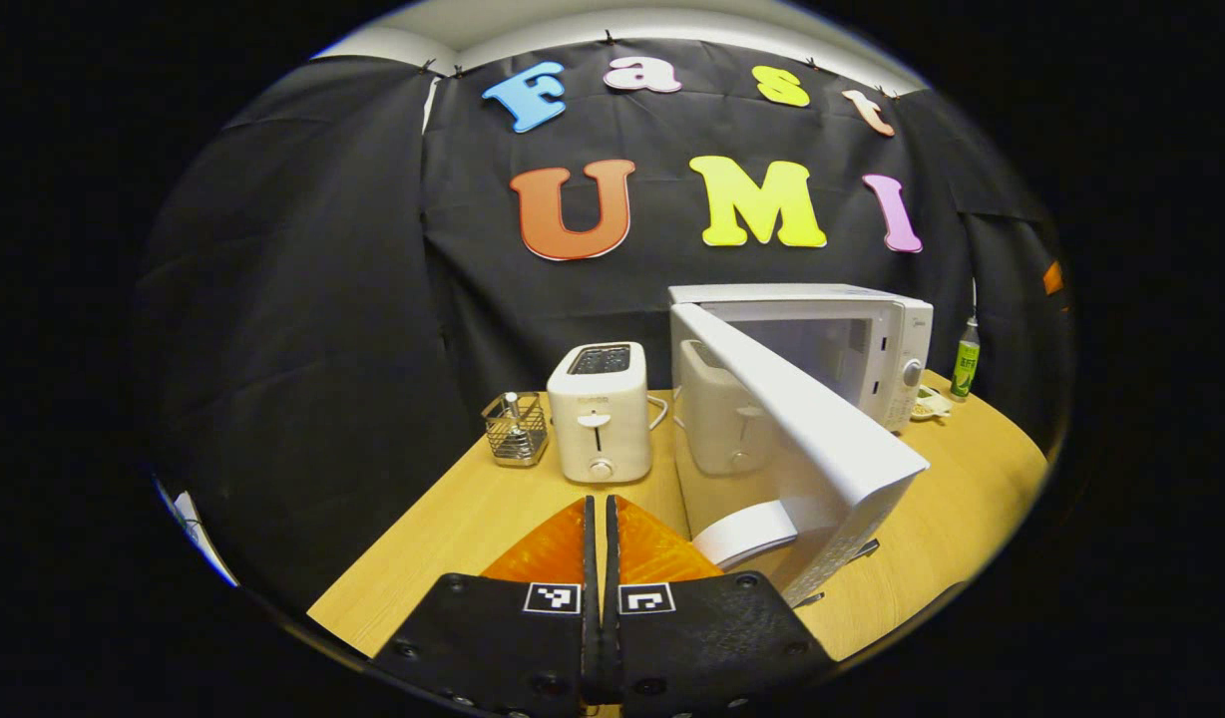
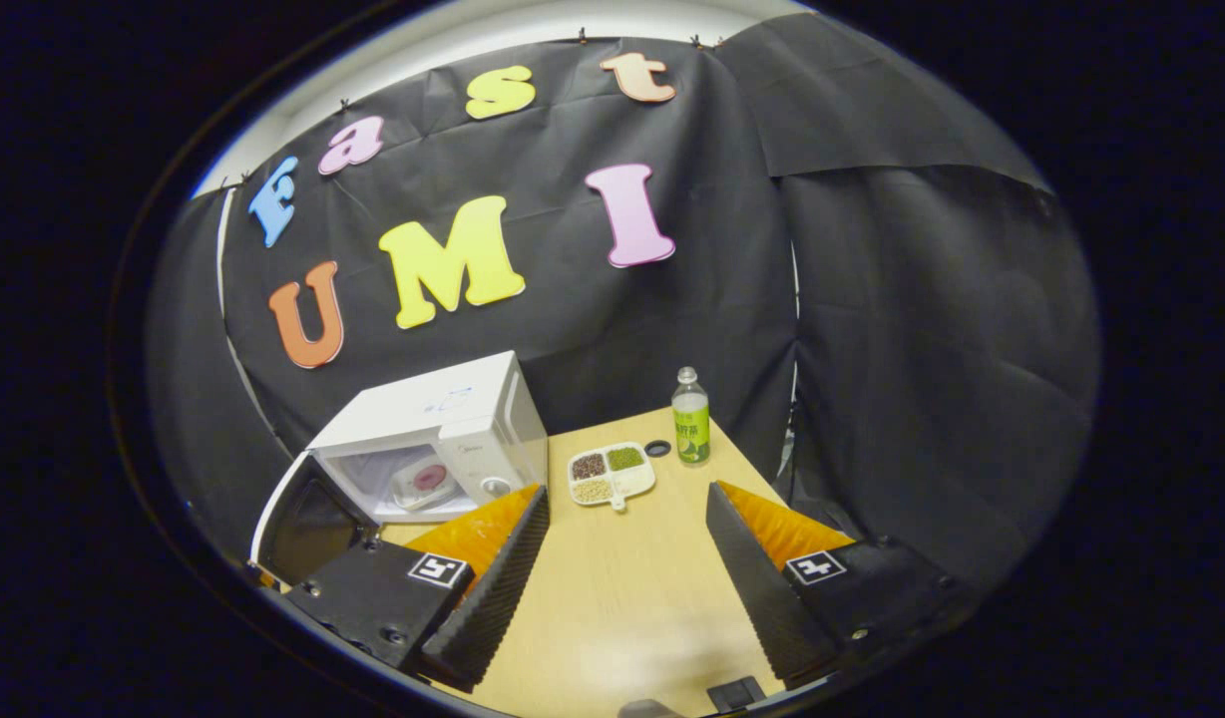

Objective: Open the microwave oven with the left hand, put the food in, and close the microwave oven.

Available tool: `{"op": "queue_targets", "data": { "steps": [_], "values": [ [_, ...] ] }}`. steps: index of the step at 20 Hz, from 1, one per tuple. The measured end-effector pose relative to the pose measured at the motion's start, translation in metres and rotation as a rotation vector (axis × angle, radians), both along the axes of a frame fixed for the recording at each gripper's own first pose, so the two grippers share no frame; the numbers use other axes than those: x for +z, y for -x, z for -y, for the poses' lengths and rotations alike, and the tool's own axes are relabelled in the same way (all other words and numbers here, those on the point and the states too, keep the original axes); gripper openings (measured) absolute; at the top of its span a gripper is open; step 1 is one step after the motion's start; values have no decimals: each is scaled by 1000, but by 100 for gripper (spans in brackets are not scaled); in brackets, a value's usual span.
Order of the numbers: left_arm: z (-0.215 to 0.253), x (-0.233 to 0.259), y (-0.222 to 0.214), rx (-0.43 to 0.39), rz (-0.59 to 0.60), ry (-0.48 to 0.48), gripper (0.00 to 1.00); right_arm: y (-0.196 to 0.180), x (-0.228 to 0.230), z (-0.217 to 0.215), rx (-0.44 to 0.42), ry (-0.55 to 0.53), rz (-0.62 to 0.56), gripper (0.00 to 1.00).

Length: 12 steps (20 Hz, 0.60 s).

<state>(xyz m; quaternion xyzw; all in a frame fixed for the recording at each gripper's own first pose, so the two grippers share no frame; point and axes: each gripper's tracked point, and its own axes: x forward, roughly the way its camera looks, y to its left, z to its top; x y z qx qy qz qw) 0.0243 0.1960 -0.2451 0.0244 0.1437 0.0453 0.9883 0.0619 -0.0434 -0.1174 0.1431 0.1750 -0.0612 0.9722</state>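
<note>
Swinging door (image 1: pixel 802 439) stands open; your left gripper (image 1: pixel 601 519) clenched empty, right gripper (image 2: pixel 627 558) spread w/o food tray (image 2: pixel 611 474) — could clip door

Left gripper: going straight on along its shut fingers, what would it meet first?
Probably the toaster: the left gripper points at it across bare table. The open microwave door lies just right of that line; depth is unclear.

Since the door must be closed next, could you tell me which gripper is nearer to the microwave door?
Left. The left gripper, fingers together, sits just beside the open microwave door; the right gripper, fingers apart, points at the table, the door off to its left.
</note>
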Motion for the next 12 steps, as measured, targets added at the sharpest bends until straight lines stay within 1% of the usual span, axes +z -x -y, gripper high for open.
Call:
{"op": "queue_targets", "data": {
  "steps": [1,5,6,12],
  "values": [
    [11,1,-2,-21,1,-6,0,0,1,1,3,-3,1,92],
    [56,3,-13,-113,4,-19,0,1,-4,4,8,1,-12,92],
    [68,4,-14,-138,4,-22,0,1,-4,5,8,1,-12,100],
    [139,14,-30,-263,27,12,0,6,-4,16,5,7,-16,100]
  ]
}}
